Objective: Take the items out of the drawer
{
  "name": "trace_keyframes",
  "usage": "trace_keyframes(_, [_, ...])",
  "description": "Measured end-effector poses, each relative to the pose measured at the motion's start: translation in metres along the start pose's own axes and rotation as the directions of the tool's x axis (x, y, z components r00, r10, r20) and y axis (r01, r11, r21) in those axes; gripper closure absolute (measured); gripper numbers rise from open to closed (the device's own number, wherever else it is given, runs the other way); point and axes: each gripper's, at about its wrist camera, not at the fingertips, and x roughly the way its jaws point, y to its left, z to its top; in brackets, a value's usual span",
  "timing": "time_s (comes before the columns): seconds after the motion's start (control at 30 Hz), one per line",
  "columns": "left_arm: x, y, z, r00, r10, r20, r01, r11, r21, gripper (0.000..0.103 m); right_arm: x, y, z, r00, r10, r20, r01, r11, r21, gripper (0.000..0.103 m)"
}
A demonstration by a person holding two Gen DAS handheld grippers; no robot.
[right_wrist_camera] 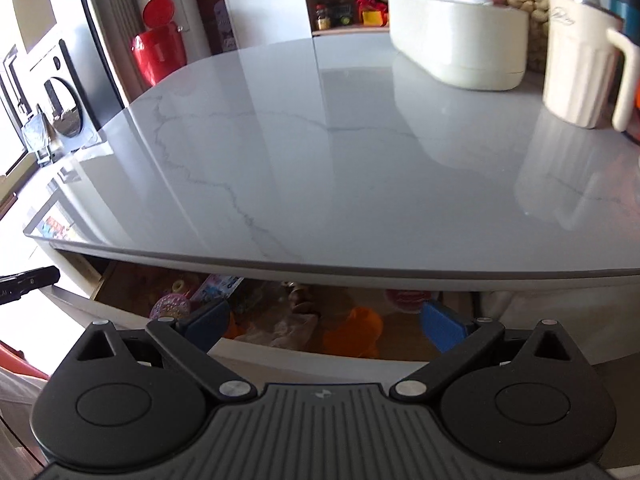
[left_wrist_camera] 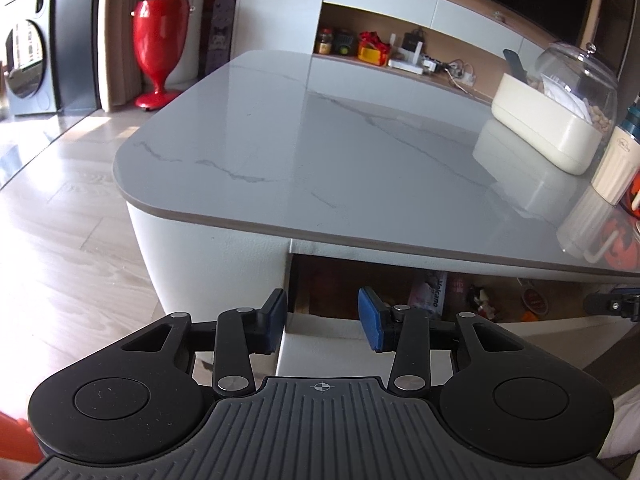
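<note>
Under the grey marble tabletop the drawer is pulled out, showing its white front rim. My left gripper is open over the drawer's left corner, nothing between its blue pads. Inside lie a printed booklet and a small toy. My right gripper is open, holding nothing, low in front of the drawer. Beyond it lie an orange object, a pink round item, a colourful packet and a beige bag. The tabletop shades the drawer's back.
A cream box with a clear dome lid and a cream ribbed mug stand on the table's right side. A red bin stands on the wooden floor to the left. Open shelves with clutter line the far wall.
</note>
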Motion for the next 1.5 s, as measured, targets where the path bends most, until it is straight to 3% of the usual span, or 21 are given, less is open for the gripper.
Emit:
trace_keyframes(0.13, [-0.001, 0.001, 0.0, 1.0, -0.006, 0.004, 0.006, 1.0, -0.007, 0.06, 0.019, 0.017, -0.002, 0.999, -0.033, -0.036, 0.033, 0.999, -0.005, 0.001])
trace_keyframes(0.27, [-0.013, -0.006, 0.001, 0.997, 0.012, 0.073, -0.015, 0.999, 0.038, 0.072, 0.03, 0.016, -0.001, 0.997, -0.031, -0.074, 0.034, 0.998, 0.048, 0.001])
trace_keyframes(0.4, [-0.023, -0.032, 0.006, 0.993, -0.075, 0.091, 0.065, 0.992, 0.108, 0.072, 0.026, 0.016, -0.007, 0.998, -0.027, -0.063, 0.03, 0.999, 0.046, 0.001])
trace_keyframes(0.57, [-0.007, -0.074, 0.002, 0.99, -0.138, -0.004, 0.137, 0.972, 0.193, 0.071, 0.019, 0.016, -0.016, 0.998, -0.025, -0.063, 0.028, 0.999, 0.046, 0.001])
trace_keyframes(0.8, [0.021, -0.092, -0.015, 0.988, -0.096, -0.125, 0.126, 0.956, 0.266, 0.071, 0.007, 0.021, -0.033, 0.998, -0.027, -0.055, 0.03, 0.999, 0.045, 0.001])
trace_keyframes(1.1, [0.006, -0.096, -0.032, 0.975, -0.101, -0.199, 0.156, 0.945, 0.286, 0.078, -0.006, 0.025, -0.045, 0.997, -0.019, -0.071, 0.023, 0.999, 0.05, 0.001])
trace_keyframes(1.23, [0.0, -0.095, -0.035, 0.967, -0.102, -0.235, 0.171, 0.939, 0.297, 0.078, -0.009, 0.021, -0.05, 0.994, 0.022, -0.111, -0.015, 0.998, 0.066, 0.0])
trace_keyframes(1.5, [-0.003, -0.083, -0.038, 0.936, -0.153, -0.316, 0.235, 0.942, 0.239, 0.077, -0.023, 0.024, -0.071, 0.987, 0.05, -0.152, -0.038, 0.996, 0.08, 0.0])
